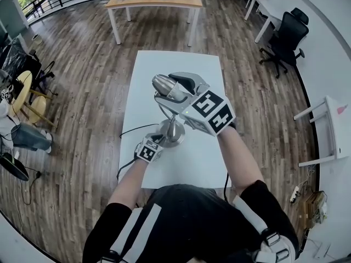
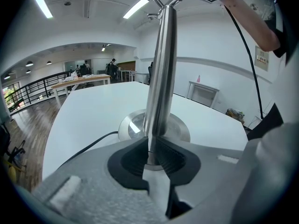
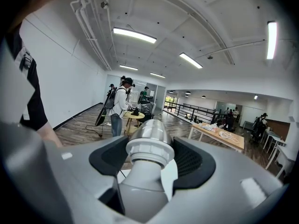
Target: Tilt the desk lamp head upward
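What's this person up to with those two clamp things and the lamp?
A person is handling a desk lamp on a white table with two hand-held grippers. The left gripper is clamped on the stem just above the base, steadying it. The right gripper has its jaws closed around the lamp head, placed to tilt it.

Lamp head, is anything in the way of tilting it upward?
Nothing visible. The right gripper has its jaws closed on the lamp head itself, only open air lies above it, and the left gripper clamps the stem low down, near the base, away from the head.
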Tool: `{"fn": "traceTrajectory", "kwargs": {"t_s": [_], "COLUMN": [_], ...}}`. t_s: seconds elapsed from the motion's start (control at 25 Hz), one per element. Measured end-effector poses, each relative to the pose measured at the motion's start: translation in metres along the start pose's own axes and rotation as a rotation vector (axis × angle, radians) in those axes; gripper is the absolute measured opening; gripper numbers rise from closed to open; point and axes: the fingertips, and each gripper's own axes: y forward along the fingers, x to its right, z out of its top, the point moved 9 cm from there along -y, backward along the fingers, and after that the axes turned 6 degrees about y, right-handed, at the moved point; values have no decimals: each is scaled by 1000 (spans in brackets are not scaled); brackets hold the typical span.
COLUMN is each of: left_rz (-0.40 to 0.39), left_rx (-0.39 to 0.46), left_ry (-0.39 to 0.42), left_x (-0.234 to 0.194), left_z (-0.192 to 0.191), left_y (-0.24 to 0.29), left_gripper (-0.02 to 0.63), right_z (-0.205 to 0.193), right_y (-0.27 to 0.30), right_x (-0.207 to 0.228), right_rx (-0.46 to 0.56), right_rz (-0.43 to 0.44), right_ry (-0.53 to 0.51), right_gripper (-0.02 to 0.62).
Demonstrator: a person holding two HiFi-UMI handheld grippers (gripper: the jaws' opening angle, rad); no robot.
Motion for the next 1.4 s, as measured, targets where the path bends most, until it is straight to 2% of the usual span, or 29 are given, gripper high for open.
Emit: {"fn": "traceTrajectory", "kwargs": {"t_s": [0.48,0.84,0.92,1.0,1.12,1.2,1.4], "left_rz": [4,11,13,11,20,48,115], "left_rx": [-8,-12,-10,6,19,31,170], "left_ry": [3,13,-6,-44,-63,-77,-81], "left_x": [0,-2,-2,-2,1,0,-1], "left_z": [1,1,2,2,-2,-6,8], "left_y": [3,1,2,3,2,-3,-27], "left_gripper": [57,57,57,55,55,56,57], "right_z": [2,0,-1,-3,-11,-18,-25], "right_y": [8,2,0,-2,-7,-15,-49], "right_x": [1,2,4,6,4,1,-5], "right_rx": [-20,12,34,54,73,114,292], "right_rz": [14,11,9,-4,-43,-78,-139], "right_ry": [-6,-2,1,1,-5,-1,77], "right_gripper": [301,302,304,331,379,385,385]}}
